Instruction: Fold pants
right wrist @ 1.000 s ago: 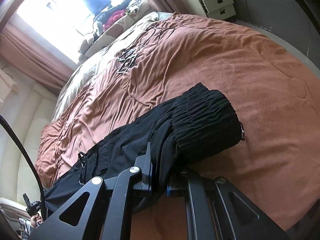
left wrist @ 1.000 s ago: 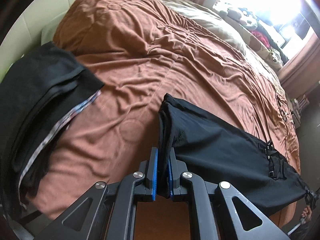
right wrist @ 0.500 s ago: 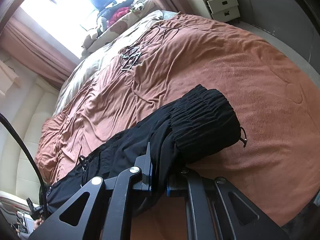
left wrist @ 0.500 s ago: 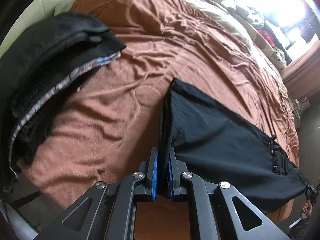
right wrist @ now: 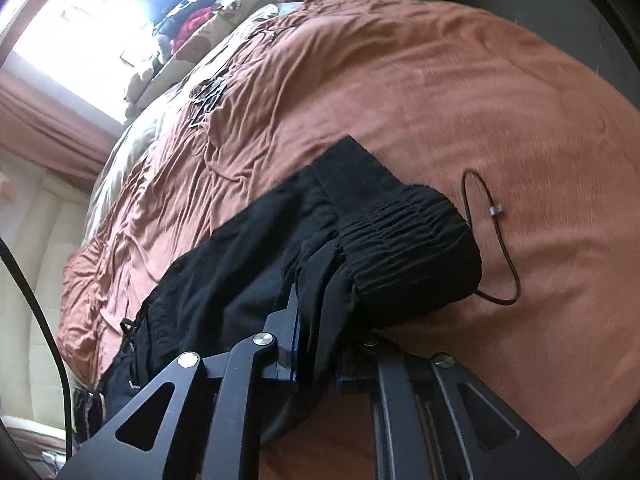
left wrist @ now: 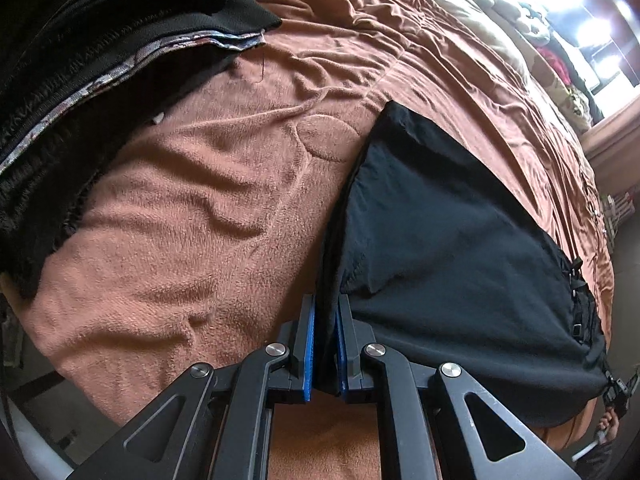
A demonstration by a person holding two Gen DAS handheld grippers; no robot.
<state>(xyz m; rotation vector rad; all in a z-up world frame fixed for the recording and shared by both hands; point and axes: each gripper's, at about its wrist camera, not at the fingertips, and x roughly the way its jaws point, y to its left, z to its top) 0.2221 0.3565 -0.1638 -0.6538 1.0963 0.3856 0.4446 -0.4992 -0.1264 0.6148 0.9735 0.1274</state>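
The black pants lie stretched along the near edge of the bed, on its brown blanket, with the leg hems at the left gripper and the gathered waistband at the right gripper. The left fingers are clenched on the doubled hem cloth, which rises straight out from between the blue pads. The right gripper's jaws have just been opening a little, but a thick bunch of dark cloth below the waistband still fills the gap, so it is grasping the pants. A drawstring loops loose on the blanket just beside the waistband. A stack of folded dark clothes sits at the far left of the bed. The step looks like laying the lengthwise-folded pants down flat. Next, one end probably needs carrying over to the other, with the cloth kept taut and the edges matched.
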